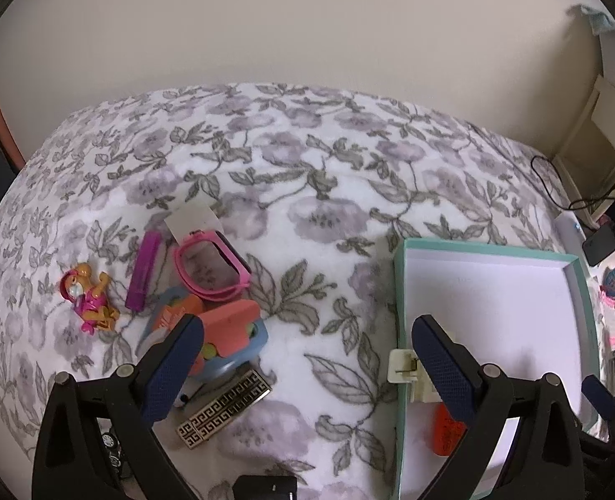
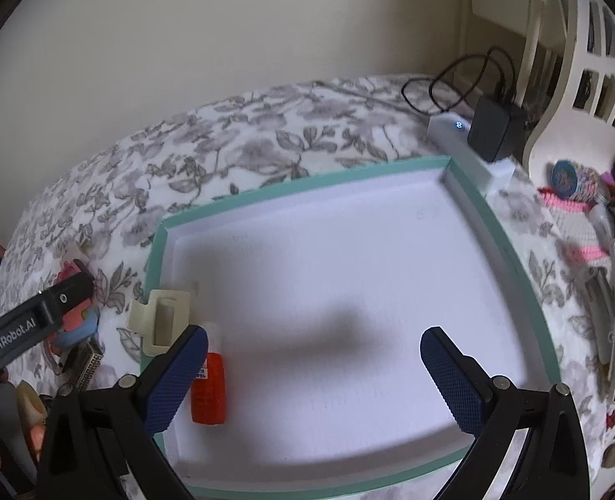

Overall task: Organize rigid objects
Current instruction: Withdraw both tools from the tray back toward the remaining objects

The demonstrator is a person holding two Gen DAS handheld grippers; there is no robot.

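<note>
**A:** Left wrist view: the left claw (image 1: 307, 358) is spread wide and grips nothing, hovering over the flowered bed cover (image 1: 307, 191). To its left lie pink goggles (image 1: 211, 266), a purple stick (image 1: 143, 271), a small toy figure (image 1: 88, 296), a coral block (image 1: 232, 325) and a patterned metal clip (image 1: 226, 408).

**B:** And the box?

**A:** The teal-rimmed box (image 1: 399, 291) sits on the right. A cream plastic clip (image 1: 403, 366) straddles its left wall.

**B:** From the right wrist, the right claw (image 2: 313, 360) is also spread and empty, over the box (image 2: 307, 179). An orange bottle (image 2: 209, 391) lies inside by the left wall, just below the cream clip (image 2: 161, 321).
</note>
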